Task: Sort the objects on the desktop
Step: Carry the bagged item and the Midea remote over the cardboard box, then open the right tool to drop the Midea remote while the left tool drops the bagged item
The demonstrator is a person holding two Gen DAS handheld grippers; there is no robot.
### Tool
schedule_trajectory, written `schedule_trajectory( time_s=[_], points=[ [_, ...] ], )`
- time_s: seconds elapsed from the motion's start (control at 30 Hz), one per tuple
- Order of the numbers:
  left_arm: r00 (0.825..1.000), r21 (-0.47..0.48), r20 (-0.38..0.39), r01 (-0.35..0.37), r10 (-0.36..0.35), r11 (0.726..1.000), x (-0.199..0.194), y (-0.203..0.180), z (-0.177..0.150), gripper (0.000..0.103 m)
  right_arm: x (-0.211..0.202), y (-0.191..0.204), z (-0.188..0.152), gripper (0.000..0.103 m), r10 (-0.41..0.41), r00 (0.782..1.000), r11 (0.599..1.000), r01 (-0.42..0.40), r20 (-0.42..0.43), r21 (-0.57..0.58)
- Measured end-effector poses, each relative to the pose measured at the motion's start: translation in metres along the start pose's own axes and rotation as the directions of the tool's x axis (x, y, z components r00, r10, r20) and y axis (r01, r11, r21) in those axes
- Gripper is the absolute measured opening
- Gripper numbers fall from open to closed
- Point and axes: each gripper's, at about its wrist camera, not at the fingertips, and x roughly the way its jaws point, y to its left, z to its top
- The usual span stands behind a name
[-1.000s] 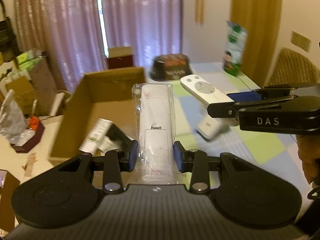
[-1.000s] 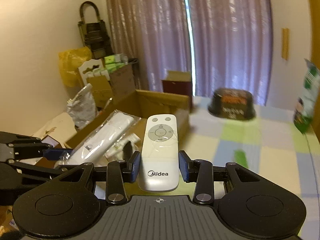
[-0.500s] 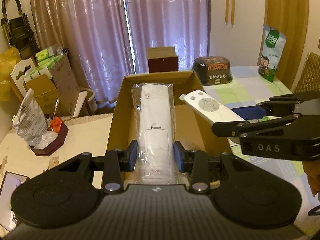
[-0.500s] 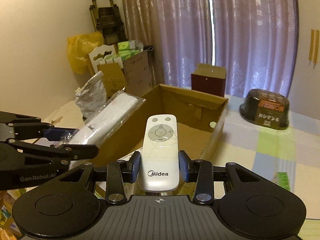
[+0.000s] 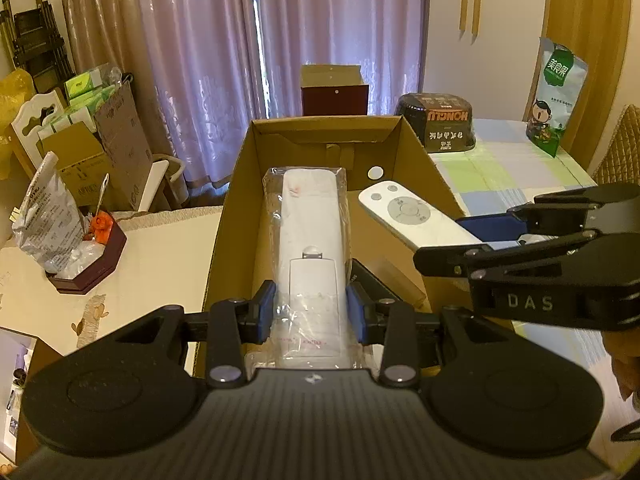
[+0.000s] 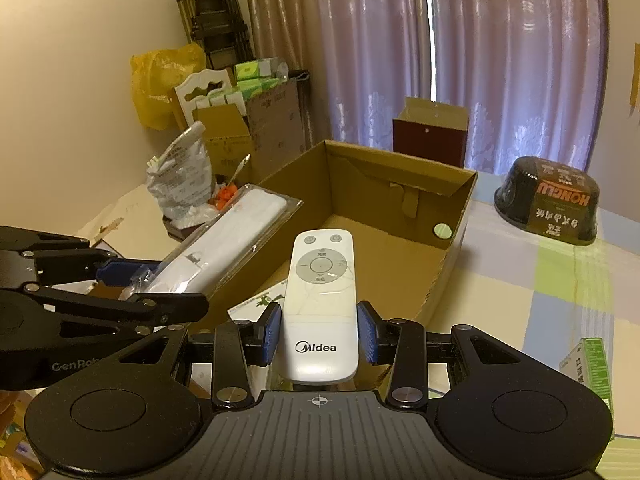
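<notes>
Left claw (image 5: 311, 312) clamped on bagged remote (image 5: 310, 248), right claw (image 6: 320, 334) clamped on Midea remote (image 6: 322, 296), both held level over open cardboard box (image 6: 456, 248) on bench (image 6: 560, 280), apparently for dropping in

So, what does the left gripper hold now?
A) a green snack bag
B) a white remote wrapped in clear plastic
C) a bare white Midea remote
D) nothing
B: in the left wrist view, the left gripper has its jaws closed on the plastic-wrapped white remote, above the open cardboard box; the bare Midea remote is in the right gripper.
</notes>
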Motion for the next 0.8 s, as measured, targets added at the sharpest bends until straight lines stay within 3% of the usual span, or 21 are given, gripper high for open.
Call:
schedule_trajectory(
  time_s=[0.53, 0.57, 0.6, 0.67, 0.73, 0.8],
  points=[
    [0.999, -0.012, -0.035, 0.009, -0.010, 1.000, 0.021, 0.005, -0.006, 0.033, 0.014, -0.002, -0.003, 0.039, -0.002, 1.000, 1.000, 0.002, -0.017, 0.008],
    [0.999, -0.016, -0.035, 0.009, -0.010, 1.000, 0.021, 0.005, -0.007, 0.033, 0.014, -0.001, -0.003, 0.031, -0.004, 1.000, 1.000, 0.004, -0.017, 0.007],
    [0.999, -0.021, -0.035, 0.009, -0.010, 1.000, 0.021, 0.006, -0.007, 0.033, 0.014, -0.001, -0.003, 0.016, -0.004, 1.000, 1.000, 0.004, -0.018, 0.007],
    [0.999, -0.032, -0.036, 0.008, -0.009, 0.999, 0.022, 0.007, -0.006, 0.033, 0.015, 0.000, -0.002, 0.013, 0.005, 1.000, 1.000, -0.005, -0.026, -0.001],
    [0.999, -0.039, -0.034, 0.006, -0.007, 0.999, 0.021, 0.009, -0.007, 0.033, 0.015, 0.002, -0.001, 0.000, -0.007, 1.000, 1.000, 0.006, -0.026, -0.016],
    [1.000, -0.042, -0.030, 0.002, -0.004, 0.999, 0.019, 0.010, -0.007, 0.033, 0.015, 0.000, -0.002, 0.000, -0.004, 1.000, 1.000, 0.004, -0.027, -0.001]
  ],
)
